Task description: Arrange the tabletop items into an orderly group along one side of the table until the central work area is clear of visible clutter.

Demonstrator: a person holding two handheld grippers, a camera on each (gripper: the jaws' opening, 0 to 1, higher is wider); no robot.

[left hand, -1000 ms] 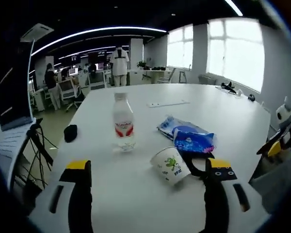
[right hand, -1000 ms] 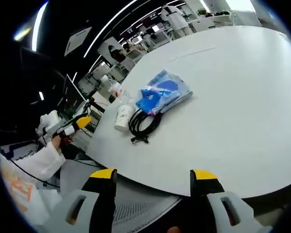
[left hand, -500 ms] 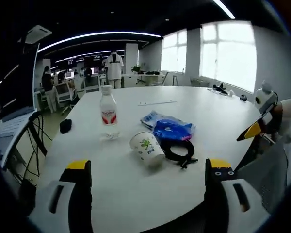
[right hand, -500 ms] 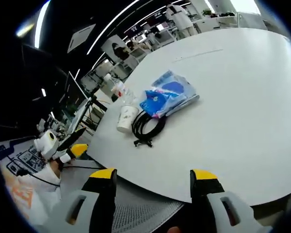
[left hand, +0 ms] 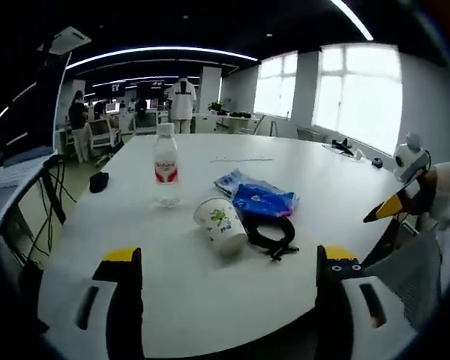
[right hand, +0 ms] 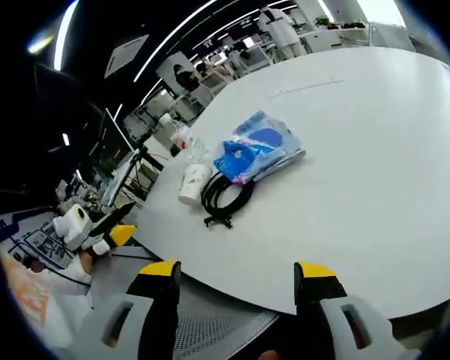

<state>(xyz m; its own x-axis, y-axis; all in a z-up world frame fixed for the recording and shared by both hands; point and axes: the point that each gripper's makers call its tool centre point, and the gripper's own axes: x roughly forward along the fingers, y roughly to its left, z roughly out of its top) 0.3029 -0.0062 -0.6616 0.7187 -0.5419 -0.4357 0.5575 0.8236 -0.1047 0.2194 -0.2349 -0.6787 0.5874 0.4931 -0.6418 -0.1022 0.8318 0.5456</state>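
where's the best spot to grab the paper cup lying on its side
Grip the paper cup across its side wall, around the middle, coming down from above. It lies tipped over with its open rim toward the water bottle, and the black cable lies close beside its base, so a low sideways approach looks crowded.

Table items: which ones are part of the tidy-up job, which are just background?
Job:
water bottle
paper cup, on its side
blue packet
black cable coil
small black object

Background:
white strip far along the table
items at far edge
office desks, people behind
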